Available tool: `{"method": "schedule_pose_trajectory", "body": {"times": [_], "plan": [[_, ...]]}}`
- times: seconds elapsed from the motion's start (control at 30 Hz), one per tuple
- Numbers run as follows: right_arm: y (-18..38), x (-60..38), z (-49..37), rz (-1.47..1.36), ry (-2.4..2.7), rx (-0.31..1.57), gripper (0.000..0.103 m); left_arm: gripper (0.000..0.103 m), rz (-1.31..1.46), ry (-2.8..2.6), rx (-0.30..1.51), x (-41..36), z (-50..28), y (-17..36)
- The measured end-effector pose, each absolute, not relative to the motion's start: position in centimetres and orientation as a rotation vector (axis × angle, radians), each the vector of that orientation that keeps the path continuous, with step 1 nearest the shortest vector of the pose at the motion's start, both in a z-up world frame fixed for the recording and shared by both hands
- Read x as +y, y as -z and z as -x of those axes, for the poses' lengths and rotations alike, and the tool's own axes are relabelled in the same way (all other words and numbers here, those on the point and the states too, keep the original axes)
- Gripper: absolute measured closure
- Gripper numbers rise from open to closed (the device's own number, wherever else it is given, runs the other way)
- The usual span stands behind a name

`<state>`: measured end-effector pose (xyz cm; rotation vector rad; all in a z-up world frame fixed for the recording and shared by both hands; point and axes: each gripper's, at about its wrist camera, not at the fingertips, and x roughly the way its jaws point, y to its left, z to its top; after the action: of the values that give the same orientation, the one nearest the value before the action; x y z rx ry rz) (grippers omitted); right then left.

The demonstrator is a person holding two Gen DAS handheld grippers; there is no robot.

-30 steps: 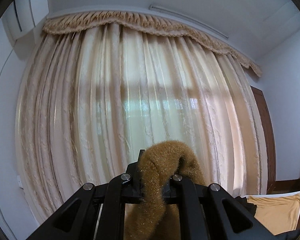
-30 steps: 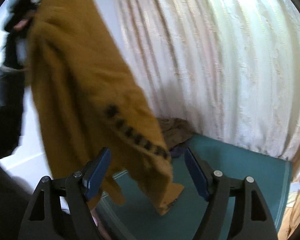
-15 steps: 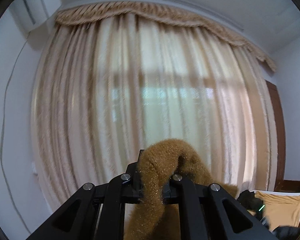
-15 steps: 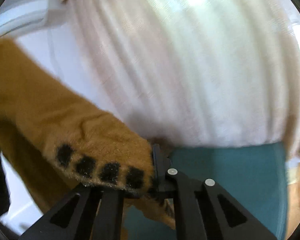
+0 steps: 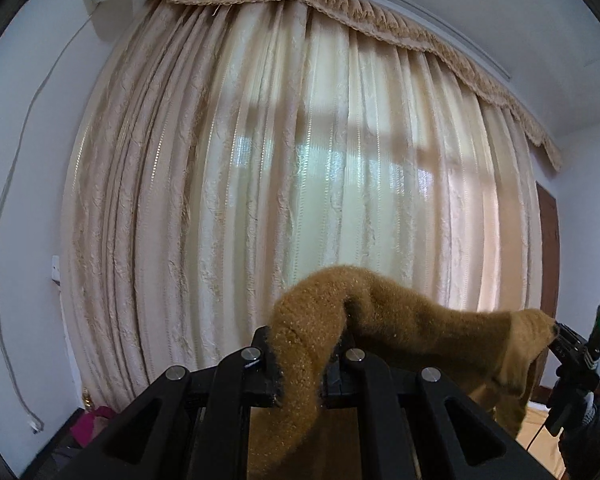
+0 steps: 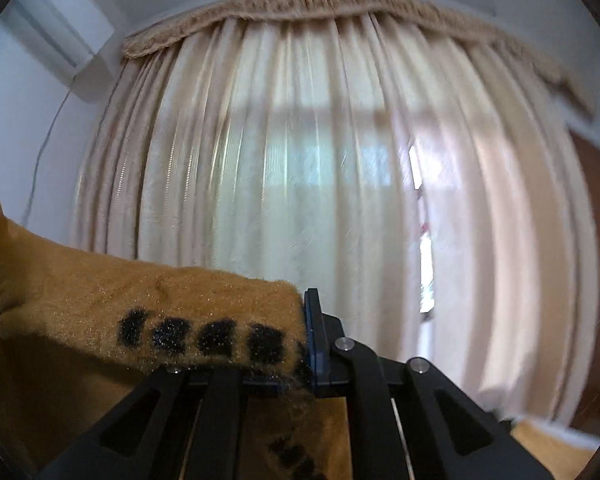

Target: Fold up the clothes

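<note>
1. The left gripper (image 5: 300,354) is clamped on a fuzzy mustard-brown knit sweater (image 5: 400,320); a thick fold of it bulges up between the closed jaws and hangs down in front of them.
2. From that fold the sweater stretches off to the right of the left jaws, up to the right gripper (image 5: 568,344), whose black tip meets the fabric's far edge.
3. In the right wrist view, the right gripper (image 6: 306,344) is pinched shut on the sweater's edge; the cloth spreads out to the left of the jaws, and a row of black square marks (image 6: 204,336) runs along it just beside the blue pad (image 6: 311,332).
4. The knit is plush and nubbly, with a faint sparkle in the pile.
5. Beyond both sets of jaws hangs a cream, pleated, crinkle-textured curtain (image 5: 300,160) under a tan fringed valance (image 5: 300,0).
</note>
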<state>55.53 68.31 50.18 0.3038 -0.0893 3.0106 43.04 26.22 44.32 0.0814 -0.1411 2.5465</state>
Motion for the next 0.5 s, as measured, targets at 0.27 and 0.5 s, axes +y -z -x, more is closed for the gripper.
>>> {"method": "schedule_pose_trajectory", "body": {"times": [0.27,0.5], "plan": [[-49.2,68.4,-60.6,-0.275,-2.912,-0.193,0.095,0.092,-0.128,-2.477,-0.153,27.5,-44.7,-43.9],[-49.2,69.5,-63.5,-0.256,-2.841,-0.230,0.095,0.091,-0.074,-2.428,-0.131,29.2,-43.9,-43.1]]}}
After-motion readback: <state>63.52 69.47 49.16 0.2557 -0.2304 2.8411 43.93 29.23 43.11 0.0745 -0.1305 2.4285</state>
